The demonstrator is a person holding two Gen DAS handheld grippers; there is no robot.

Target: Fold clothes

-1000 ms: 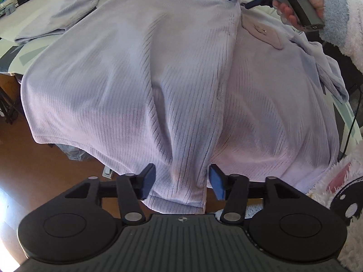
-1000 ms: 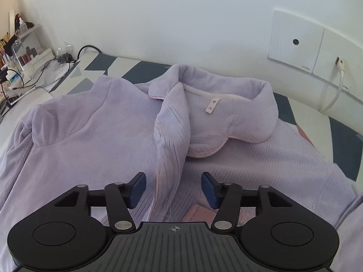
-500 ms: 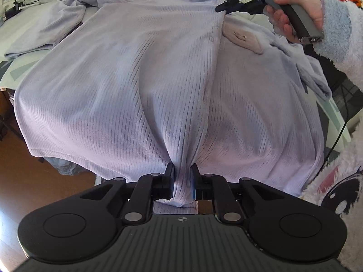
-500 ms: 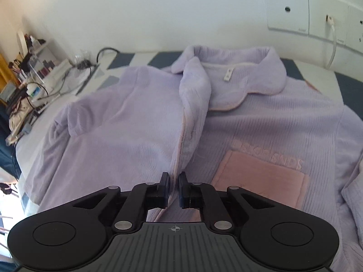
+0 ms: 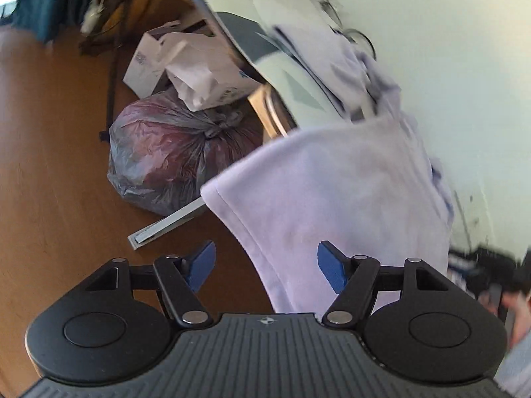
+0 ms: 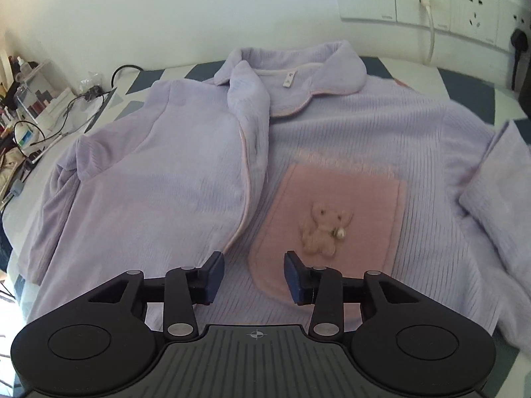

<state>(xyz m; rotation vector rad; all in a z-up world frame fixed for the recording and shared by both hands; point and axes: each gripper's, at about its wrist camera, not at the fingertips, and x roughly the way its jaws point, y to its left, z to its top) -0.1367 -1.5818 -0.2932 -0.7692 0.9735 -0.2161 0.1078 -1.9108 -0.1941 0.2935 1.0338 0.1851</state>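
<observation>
so the lilac pajama top is lying face up on the worktop, collar at the far end from the right tool, front panel folded over toward that tool's left side. The right tool's jaws have just been opening and sit partly apart with nothing pinched; they hover just above the fabric, the front edge of the top just ahead of the left finger and the lower corner of the pink pocket between and ahead of them. Little plush bear is sewn on the pocket, just beyond the right finger. One sleeve lies folded off to that tool's right.

left tool has also just been opening, jaws wide, gripping nothing. The hem corner of the top hangs off the worktop edge right ahead of it, cloth draped between the pads without either one pressing it. Ahead to its left there's a tied trash bag on the wood floor, white paper bag beyond that. This view is blurry
</observation>
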